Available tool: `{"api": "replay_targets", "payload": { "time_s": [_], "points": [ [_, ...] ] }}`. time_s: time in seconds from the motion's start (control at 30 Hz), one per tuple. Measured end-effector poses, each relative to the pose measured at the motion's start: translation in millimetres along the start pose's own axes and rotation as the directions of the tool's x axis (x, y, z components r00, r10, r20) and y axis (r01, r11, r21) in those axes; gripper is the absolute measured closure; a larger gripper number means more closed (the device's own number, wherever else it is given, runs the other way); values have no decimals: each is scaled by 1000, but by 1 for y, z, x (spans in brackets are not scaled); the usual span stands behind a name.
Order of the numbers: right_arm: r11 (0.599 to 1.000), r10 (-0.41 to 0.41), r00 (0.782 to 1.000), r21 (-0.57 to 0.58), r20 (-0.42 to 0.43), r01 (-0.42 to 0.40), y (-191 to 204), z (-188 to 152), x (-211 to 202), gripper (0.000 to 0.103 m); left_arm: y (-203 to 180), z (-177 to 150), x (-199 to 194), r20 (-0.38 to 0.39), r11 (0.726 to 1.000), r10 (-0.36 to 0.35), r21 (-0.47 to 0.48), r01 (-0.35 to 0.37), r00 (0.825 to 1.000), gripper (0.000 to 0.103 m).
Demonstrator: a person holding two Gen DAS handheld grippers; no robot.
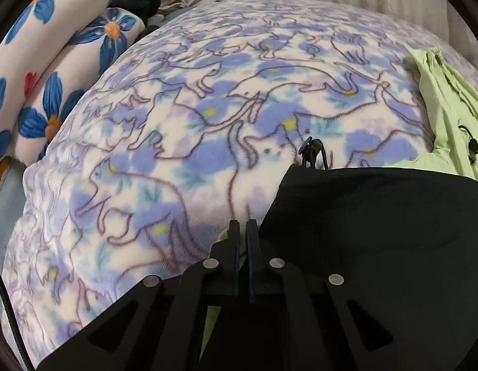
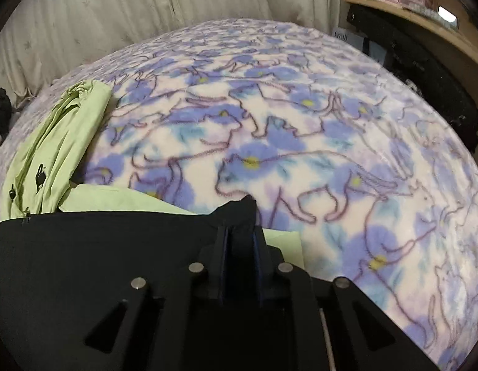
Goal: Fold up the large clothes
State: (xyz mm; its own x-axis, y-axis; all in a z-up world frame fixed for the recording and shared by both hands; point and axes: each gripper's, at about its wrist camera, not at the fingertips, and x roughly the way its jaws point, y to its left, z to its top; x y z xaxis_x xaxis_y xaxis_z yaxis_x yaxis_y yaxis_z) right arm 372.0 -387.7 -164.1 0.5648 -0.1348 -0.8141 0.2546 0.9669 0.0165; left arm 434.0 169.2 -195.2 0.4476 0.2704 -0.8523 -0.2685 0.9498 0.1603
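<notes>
The black garment lies across the near edge of the cat-print blanket, spread between the 2 grippers; a light green garment, part bunched and part flat, lies under and beyond it, with dark snaps or toggles showing on its placket; a small black drawcord loop sticks up at the black garment's far edge.

The left gripper has its jaws pressed nearly together, and whether cloth is pinched there I cannot tell, since the black fabric only meets the fingers on their right side; the right gripper has its jaws closed on a peak of the black cloth, which bulges up between them.

The step in hand looks like holding 2 corners of the black garment, ready to carry that edge over for a fold; the next move calls for both hands travelling evenly so the cloth stays taut and does not drag the green piece along.

Outward: a blue-flower pillow at the left, pale curtains behind, a wooden shelf with pink boxes; no writing is legible.
</notes>
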Motion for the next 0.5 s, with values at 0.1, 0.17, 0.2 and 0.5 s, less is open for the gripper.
{"api": "replay_targets", "payload": {
  "time_s": [0.1,0.17,0.2,0.5],
  "points": [
    [998,16,1000,57,-18,-15,-5,-2,-13,81,1,-8,-14,11,1000,-1,10,1,1000,98],
    [994,56,998,96,2,-56,-11,-6,-31,71,5,-16,-31,20,1000,-10,-1,10,1000,82],
    [990,80,997,117,10,-81,-14,-10,-44,69,8,-22,-41,24,1000,-16,-3,16,1000,67],
    [968,211,977,137,20,-211,-43,-89,-133,55,47,-116,-106,-41,983,-178,27,179,983,45]
  ]
}}
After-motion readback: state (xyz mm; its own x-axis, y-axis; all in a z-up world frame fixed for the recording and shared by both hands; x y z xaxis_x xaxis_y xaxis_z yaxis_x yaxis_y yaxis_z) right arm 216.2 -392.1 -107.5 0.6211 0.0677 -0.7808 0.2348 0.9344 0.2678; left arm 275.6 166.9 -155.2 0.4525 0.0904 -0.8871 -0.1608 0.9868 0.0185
